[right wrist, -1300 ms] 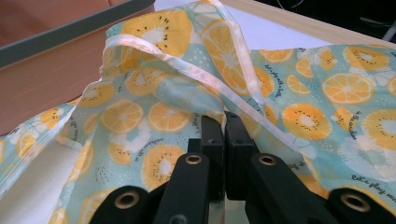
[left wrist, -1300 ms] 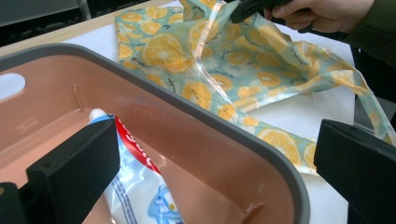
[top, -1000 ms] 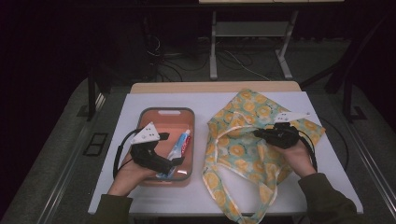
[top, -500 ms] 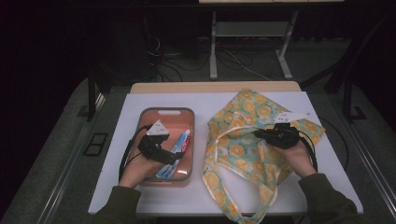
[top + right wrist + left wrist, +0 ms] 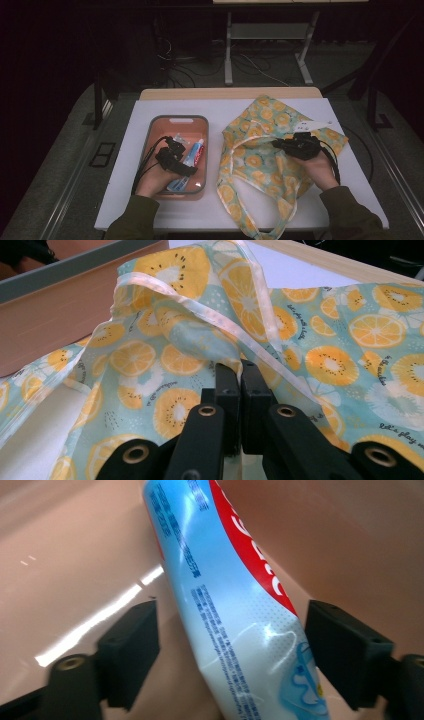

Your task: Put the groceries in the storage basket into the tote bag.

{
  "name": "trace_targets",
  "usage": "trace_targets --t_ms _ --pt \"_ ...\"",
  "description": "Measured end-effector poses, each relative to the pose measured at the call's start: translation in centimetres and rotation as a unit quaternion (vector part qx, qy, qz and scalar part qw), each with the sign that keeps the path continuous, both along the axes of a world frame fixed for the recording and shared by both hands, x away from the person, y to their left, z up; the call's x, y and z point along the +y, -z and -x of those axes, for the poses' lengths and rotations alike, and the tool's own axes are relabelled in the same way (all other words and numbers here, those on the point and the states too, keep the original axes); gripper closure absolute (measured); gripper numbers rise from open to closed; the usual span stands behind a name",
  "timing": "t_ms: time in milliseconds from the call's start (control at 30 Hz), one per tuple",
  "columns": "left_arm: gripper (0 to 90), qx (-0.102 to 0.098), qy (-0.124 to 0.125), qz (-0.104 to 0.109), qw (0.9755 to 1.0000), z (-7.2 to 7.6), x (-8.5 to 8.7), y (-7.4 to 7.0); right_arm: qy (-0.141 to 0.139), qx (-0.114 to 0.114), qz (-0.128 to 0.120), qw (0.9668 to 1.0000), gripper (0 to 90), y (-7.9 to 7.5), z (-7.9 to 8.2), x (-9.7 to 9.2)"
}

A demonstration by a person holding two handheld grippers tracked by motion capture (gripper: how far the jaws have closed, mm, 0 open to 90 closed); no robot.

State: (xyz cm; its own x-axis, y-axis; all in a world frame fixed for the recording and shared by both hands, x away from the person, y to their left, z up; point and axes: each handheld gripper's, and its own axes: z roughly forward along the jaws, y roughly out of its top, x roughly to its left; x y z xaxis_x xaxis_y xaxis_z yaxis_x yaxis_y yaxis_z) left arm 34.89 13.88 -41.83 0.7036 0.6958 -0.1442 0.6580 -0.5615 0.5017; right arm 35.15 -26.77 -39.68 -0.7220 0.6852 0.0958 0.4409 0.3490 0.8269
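Observation:
A blue, white and red toothpaste tube lies in a salmon tray on the white table. My left gripper is low in the tray. Its jaws straddle the tube and have just been closing; the left gripper still shows a gap on one side, so it is open. At the right lies a fabric bag printed with orange slices. My right gripper is shut on the bag's trimmed rim, and in the right gripper view the right gripper pinches the cloth tightly.
A small clear item lies in the tray beside the tube. The tray's wall stands just beyond the bag's mouth. The bag's long handles trail toward the table's front edge. Bare white table lies right of the bag.
My left gripper has sunk into the tray and come down over the toothpaste tube, its jaws narrower than before. The right gripper and the bag have stayed put.

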Motion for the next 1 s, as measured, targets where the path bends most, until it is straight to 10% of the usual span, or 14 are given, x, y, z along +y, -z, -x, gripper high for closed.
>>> trace_targets --t_ms 67,367,667,1000 --pt "31.0 0.029 -0.014 0.013 0.9994 -0.2 0.1 0.2 0.000 0.000 0.001 1.0000 88.0 0.0 0.0 0.0" --pt "47.6 0.040 -0.026 0.013 0.9988 -0.2 0.2 0.0 0.001 -0.001 0.002 1.0000 88.1 0.0 0.1 0.0" --pt "70.1 0.030 -0.042 0.008 0.9986 0.0 0.4 -0.7 0.001 -0.001 0.004 1.0000 88.0 0.0 0.1 -0.1" --pt "72.7 -0.014 -0.061 0.010 0.9980 0.2 0.8 -2.0 0.000 -0.002 0.004 1.0000 88.1 0.0 0.1 -0.1"
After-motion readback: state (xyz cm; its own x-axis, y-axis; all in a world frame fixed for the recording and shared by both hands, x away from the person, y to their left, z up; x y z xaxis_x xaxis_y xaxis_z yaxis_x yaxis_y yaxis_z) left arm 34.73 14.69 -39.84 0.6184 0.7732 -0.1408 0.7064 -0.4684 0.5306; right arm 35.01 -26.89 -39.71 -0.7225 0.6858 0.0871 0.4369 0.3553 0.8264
